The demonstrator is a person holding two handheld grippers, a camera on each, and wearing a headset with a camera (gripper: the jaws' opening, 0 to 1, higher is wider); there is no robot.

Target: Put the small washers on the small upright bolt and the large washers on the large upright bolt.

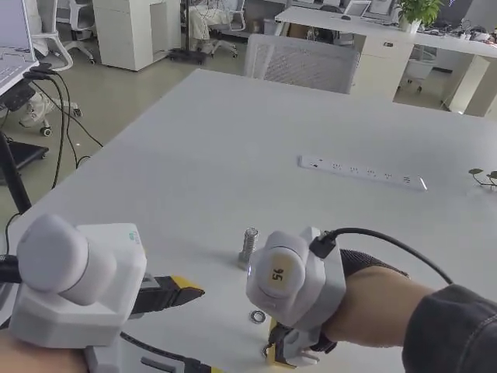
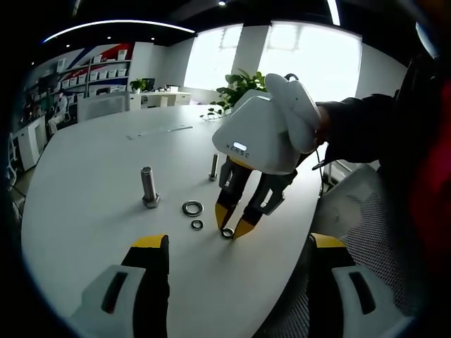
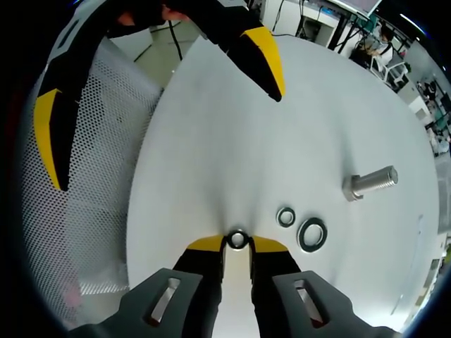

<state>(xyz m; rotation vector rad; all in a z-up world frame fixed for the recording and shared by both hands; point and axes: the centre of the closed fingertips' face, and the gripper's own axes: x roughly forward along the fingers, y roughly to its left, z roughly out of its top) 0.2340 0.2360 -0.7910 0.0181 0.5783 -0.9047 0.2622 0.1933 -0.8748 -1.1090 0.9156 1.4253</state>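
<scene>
Large silver bolt [image 2: 149, 186], thin silver bolt [image 2: 213, 167], both upright, 1 large steel washer [image 2: 192, 208], 1 small steel washer [image 2: 197, 224] flat nearby, 2nd small washer [image 2: 227, 232] pinched by right gripper [image 3: 238, 243].

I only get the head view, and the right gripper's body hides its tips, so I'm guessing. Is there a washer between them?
Observer: Yes. The right gripper view shows the right gripper closed on a small washer on the table.
Operator: Other washers loose?
Observer: Two beside it: a second small washer and a large washer.
Operator: I see one bolt.
Observer: The left gripper view shows two upright: a large bolt and a small bolt next to the right gripper.
</scene>
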